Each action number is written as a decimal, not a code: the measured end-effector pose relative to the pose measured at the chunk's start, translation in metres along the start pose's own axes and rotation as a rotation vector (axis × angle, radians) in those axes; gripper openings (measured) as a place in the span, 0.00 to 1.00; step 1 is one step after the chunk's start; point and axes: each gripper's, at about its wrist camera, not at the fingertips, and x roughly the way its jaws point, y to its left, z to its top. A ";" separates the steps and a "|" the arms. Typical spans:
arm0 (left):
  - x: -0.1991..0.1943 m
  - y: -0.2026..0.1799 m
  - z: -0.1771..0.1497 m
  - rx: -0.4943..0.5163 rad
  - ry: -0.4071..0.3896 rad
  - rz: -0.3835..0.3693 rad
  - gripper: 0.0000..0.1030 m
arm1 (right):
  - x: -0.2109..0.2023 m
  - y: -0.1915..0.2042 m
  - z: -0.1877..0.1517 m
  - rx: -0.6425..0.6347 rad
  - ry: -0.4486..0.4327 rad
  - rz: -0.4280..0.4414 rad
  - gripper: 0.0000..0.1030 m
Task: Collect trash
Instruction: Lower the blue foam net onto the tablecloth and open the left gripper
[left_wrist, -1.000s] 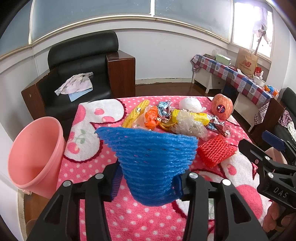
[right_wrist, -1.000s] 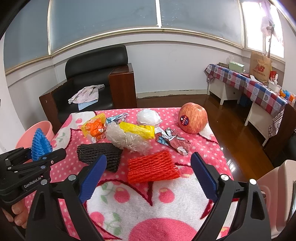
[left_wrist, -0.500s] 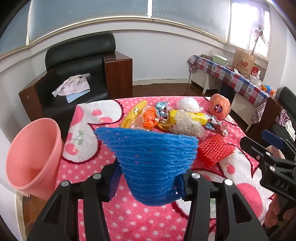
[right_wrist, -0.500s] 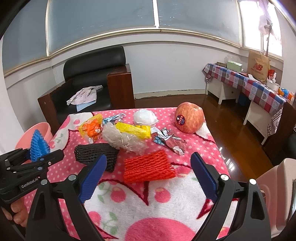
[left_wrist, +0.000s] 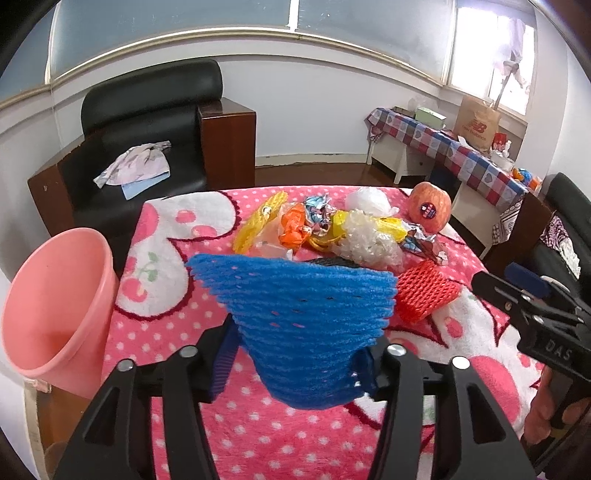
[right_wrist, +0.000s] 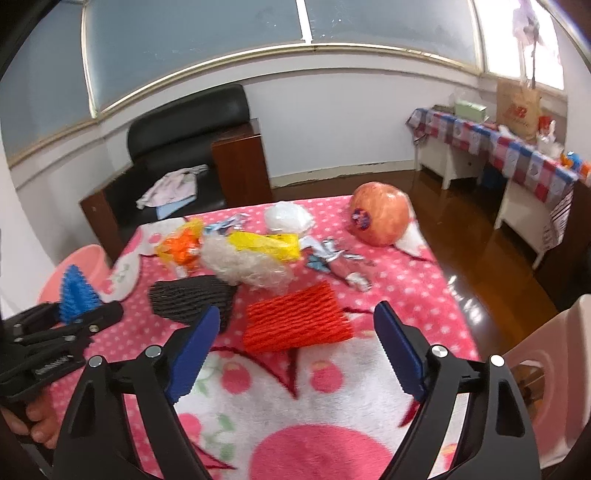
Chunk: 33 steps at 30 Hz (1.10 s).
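The blue foam net (left_wrist: 306, 325) sits between the pads of the left gripper (left_wrist: 295, 363), raised above the pink table cover (left_wrist: 166, 325). The jaws are opening, yet both pads touch the net. The gripper tilts downward. The pink bin (left_wrist: 55, 306) stands just left of the table, mouth tilted toward the camera; nothing is visible inside. The right gripper (right_wrist: 295, 354) hovers above the red foam net (right_wrist: 295, 317), its jaws closing with nothing between them.

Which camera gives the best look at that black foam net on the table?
The right wrist view: the black foam net lies almost whole beside the red net. In the left wrist view only a dark sliver peeks above the blue net.
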 end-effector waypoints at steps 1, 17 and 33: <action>0.000 -0.001 0.001 -0.001 -0.002 -0.005 0.64 | -0.001 0.002 0.001 -0.002 -0.002 0.013 0.84; 0.010 -0.007 0.004 0.008 0.024 -0.079 0.83 | -0.011 -0.014 0.004 0.062 0.007 0.132 0.84; 0.007 -0.028 0.003 0.110 0.024 -0.144 0.83 | -0.013 -0.013 0.000 0.012 0.032 0.192 0.84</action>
